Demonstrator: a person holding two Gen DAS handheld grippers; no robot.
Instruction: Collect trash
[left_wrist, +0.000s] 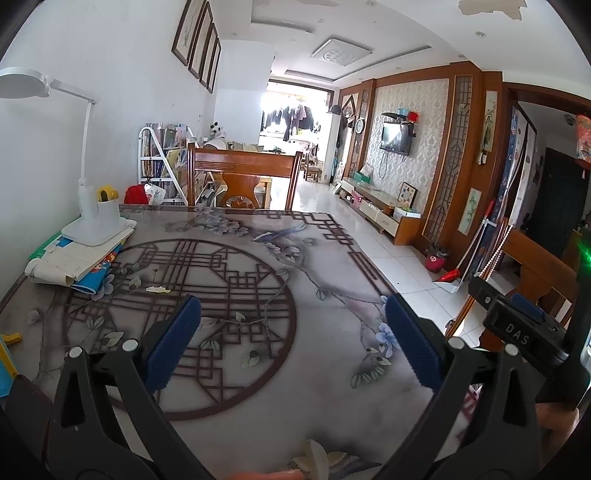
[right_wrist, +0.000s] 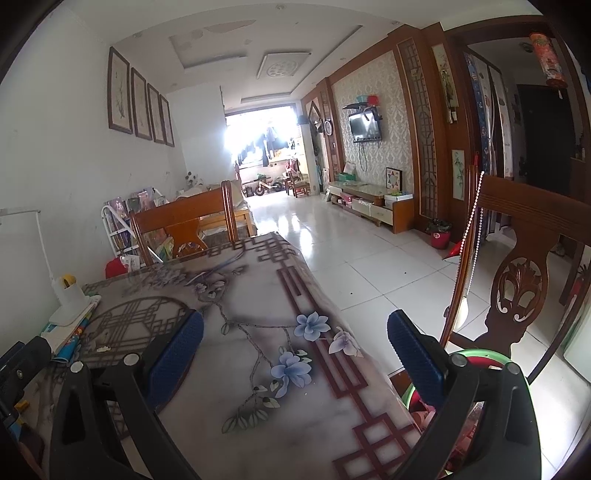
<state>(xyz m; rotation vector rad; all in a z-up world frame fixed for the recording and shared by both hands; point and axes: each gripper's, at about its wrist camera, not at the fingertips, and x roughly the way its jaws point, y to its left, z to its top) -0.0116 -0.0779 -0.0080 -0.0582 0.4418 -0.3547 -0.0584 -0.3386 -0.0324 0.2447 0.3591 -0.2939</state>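
A small pale scrap lies on the patterned tablecloth left of centre, beyond my left gripper, which is open with nothing between its blue pads. A whitish crumpled piece shows at the bottom edge of the left wrist view, partly cut off. My right gripper is open and empty over the table's right edge. Under its right finger stands a green-rimmed bin with red stuff inside. The same pale scrap appears far left in the right wrist view.
A white desk lamp stands on a pile of papers at the table's left. Wooden chairs stand at the far end and at the right. A red floor bin and a dustpan sit by the wall.
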